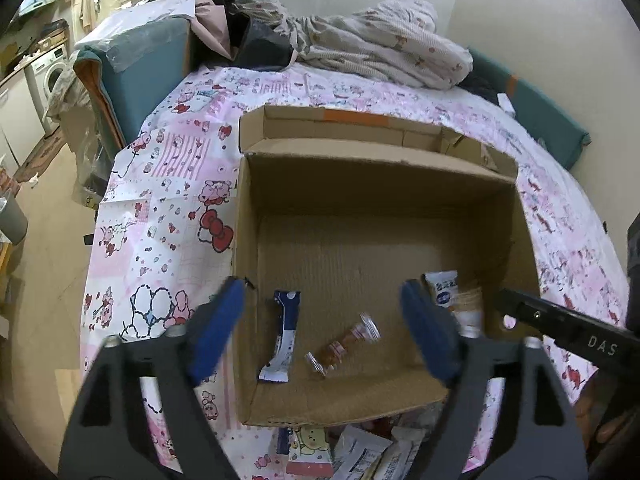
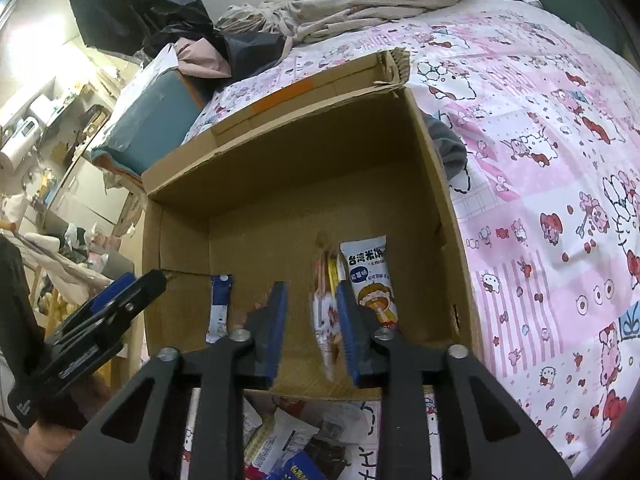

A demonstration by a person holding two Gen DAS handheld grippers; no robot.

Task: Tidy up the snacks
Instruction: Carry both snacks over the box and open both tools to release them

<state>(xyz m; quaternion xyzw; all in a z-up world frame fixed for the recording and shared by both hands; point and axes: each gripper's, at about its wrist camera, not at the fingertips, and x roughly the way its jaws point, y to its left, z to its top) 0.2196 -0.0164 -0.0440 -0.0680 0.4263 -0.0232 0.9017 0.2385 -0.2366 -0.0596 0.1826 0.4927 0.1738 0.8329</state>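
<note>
Both grippers hang over the cardboard box (image 1: 524, 240) on the bed, left gripper (image 1: 324, 320) released above a blurred orange snack (image 1: 344, 346), right gripper (image 2: 312, 332) part-open beside a blurred packet (image 2: 326, 312) that may snag its pad and topple outside.

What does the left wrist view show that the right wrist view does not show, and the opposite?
Only the left wrist view: an orange-brown candy, blurred, between the open left tongs, and a washing machine far left.

Only the right wrist view: a slim pink-white packet, blurred, between the open right tongs, not pressed, and a grey cloth beside the box.

Both: the cardboard box, the blue-white packet, the white rice-cracker packet, the pink cartoon sheet.
</note>
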